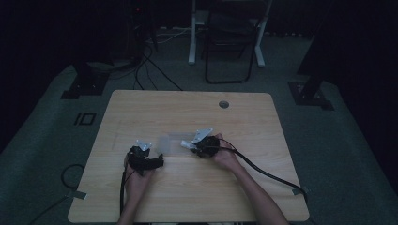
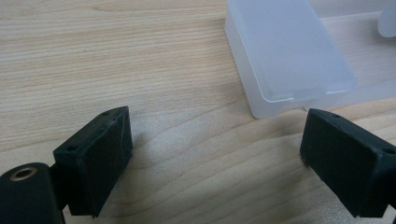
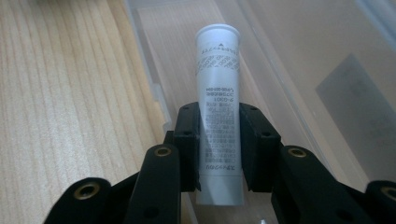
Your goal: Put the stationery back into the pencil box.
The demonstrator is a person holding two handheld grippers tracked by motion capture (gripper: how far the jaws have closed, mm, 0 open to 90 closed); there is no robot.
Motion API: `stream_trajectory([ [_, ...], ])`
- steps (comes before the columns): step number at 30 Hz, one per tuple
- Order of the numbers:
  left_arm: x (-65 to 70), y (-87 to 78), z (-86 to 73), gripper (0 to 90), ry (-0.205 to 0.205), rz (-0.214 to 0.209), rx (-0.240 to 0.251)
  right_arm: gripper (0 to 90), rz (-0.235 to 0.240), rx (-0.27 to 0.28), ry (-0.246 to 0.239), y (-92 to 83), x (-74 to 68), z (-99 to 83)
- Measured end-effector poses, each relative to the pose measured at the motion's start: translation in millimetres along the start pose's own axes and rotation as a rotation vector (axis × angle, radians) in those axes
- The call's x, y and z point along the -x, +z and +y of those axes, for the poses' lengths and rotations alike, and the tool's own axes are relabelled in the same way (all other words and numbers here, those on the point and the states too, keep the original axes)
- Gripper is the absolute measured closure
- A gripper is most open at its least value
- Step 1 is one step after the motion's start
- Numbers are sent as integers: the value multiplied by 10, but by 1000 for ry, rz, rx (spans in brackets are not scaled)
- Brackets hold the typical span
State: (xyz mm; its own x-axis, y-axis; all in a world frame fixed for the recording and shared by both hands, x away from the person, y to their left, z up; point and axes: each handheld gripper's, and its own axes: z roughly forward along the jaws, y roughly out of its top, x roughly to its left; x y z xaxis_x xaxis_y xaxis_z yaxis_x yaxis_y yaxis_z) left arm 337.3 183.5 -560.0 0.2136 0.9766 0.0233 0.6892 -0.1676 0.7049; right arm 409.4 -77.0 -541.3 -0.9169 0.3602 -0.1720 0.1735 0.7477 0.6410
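A white tube (image 3: 218, 60) with grey print is clamped between the black jaws of my right gripper (image 3: 219, 121). It is held over the floor of a clear plastic box (image 3: 299, 56). From above, the tube (image 1: 187, 145) points left from the right gripper (image 1: 193, 145), above the box (image 1: 174, 140) at mid-table. My left gripper (image 1: 158, 161) sits just left of and nearer than the box. Its jaws stand wide apart over bare wood (image 2: 217, 135) with nothing between them. The frosted box part (image 2: 289, 51) lies just beyond its right fingertip.
The wooden table (image 1: 141, 108) has a round cable hole (image 1: 224, 104) near its far edge. A folding chair (image 1: 230, 42) and desk legs stand on the floor beyond. Black cables trail from both grippers toward the near edge.
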Motion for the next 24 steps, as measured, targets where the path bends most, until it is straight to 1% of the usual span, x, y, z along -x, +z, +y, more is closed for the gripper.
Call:
stream_trajectory([
  [15,0,0,0,96,0,0,0,705,3,2,-3,-8,-30,-7],
  [19,0,0,0,96,0,0,0,681,-11,7,-7,-16,-30,-7],
  [24,3,2,0,96,-4,0,3,642,-26,26,-1,-68,-42,8],
])
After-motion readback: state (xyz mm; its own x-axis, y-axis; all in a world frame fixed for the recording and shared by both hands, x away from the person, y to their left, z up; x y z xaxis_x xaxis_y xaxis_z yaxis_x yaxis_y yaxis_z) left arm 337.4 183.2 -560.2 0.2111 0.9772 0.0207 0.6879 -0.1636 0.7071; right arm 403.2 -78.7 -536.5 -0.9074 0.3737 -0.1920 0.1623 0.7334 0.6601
